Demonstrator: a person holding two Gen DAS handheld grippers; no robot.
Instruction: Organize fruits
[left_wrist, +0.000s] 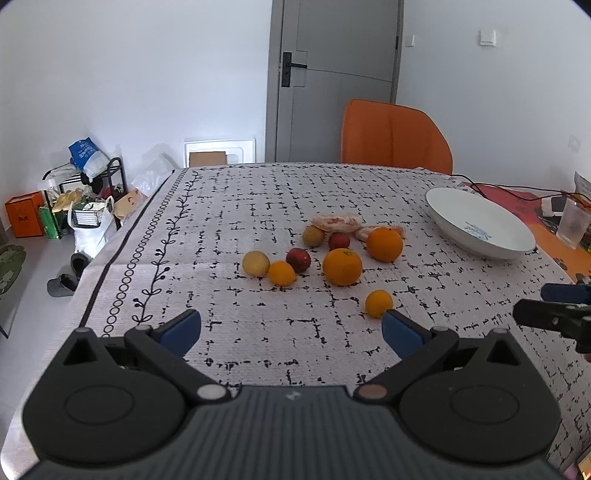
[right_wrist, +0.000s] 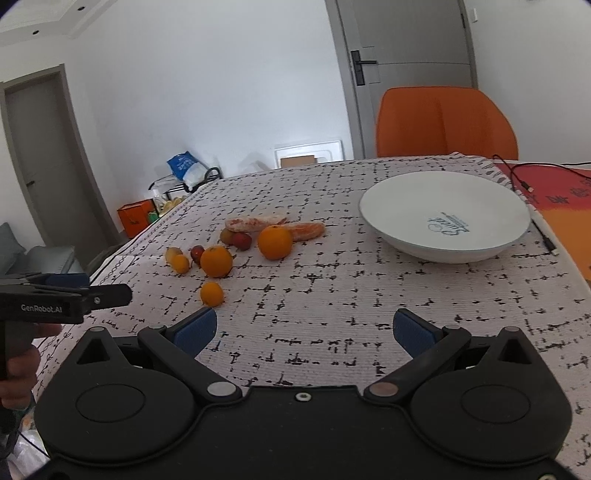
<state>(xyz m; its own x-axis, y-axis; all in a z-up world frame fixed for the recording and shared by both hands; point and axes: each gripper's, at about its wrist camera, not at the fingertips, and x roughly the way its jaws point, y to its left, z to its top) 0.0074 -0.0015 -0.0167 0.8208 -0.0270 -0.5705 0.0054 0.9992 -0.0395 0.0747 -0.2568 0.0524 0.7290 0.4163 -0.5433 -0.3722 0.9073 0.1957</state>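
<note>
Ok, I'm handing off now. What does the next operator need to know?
Left gripper: open, empty, above the cloth near the small orange.
Right gripper: open, empty, over bare cloth in front of the bowl.
Fruit: all loose on the tablecloth, left of the bowl: two big oranges, small oranges, red and yellow ones, two wrapped pieces behind.
Done: nothing in the bowl.
Left: everything still to gather; the near small orange looks the easiest start.

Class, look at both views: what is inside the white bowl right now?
The white bowl holds no fruit; only a blue printed logo shows inside. Nothing covers its interior in the right wrist view.
</note>
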